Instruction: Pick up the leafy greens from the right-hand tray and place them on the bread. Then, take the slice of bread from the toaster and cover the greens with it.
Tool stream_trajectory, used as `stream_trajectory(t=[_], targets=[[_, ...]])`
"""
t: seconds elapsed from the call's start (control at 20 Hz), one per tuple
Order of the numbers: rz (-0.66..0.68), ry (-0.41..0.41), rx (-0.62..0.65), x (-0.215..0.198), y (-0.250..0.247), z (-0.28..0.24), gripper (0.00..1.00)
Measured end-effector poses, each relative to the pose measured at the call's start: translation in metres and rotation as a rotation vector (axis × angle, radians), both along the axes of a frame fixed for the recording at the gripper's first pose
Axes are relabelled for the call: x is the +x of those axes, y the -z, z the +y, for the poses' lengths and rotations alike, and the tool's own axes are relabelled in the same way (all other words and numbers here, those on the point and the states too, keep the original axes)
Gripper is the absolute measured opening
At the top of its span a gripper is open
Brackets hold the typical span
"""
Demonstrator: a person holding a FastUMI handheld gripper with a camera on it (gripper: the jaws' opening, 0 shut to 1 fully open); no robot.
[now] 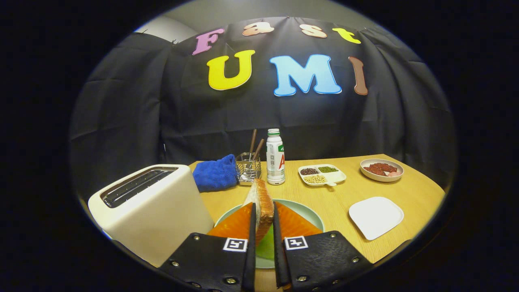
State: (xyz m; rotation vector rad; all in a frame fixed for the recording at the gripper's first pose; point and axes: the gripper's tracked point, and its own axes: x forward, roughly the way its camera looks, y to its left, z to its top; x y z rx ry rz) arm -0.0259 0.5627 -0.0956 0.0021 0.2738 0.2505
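Gripping a slice of bread (262, 202) on edge, the gripper (263, 227) has both fingers pressed against the slice's flat sides, with the crust standing upright and rising past the fingertips. The slice hangs directly above a pale green plate (312, 217) on the wooden table (405, 190). On that plate, between and below the fingers, a patch of leafy greens (265, 247) is visible; whatever lies beneath the greens is hidden by the fingers and cannot be confirmed.

A cream toaster (154, 211) stands just left of the plate, its two top slots dark; their contents cannot be made out. Beyond the toaster lies a blue cloth (215, 173), touching or nearly touching a wire holder (248, 168) with brown sticks (255, 147) standing in it. A white bottle with a green cap (275, 157) stands upright just beside the holder, behind the plate.

Right of the bottle sits a divided white dish (336, 177) holding dark, green and pale beans in separate compartments. Further right, a round bowl (381, 170) contains reddish pieces. Nearer the gripper on the right, a square white tray (376, 217) rests on the table, well apart from the green plate.
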Motion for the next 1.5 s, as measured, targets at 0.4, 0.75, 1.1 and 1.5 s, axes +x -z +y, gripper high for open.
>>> stream_trajectory(t=[0.4,0.75,1.1,1.5], targets=[[-0.048,0.089,-0.115,0.01,0.005,-0.029,0.32],[-0.083,0.125,-0.182,0.017,0.007,-0.041,0.43],[-0.101,0.112,-0.172,0.014,0.0,-0.048,0.45],[-0.131,0.114,-0.129,0.01,-0.023,-0.086,0.44]])
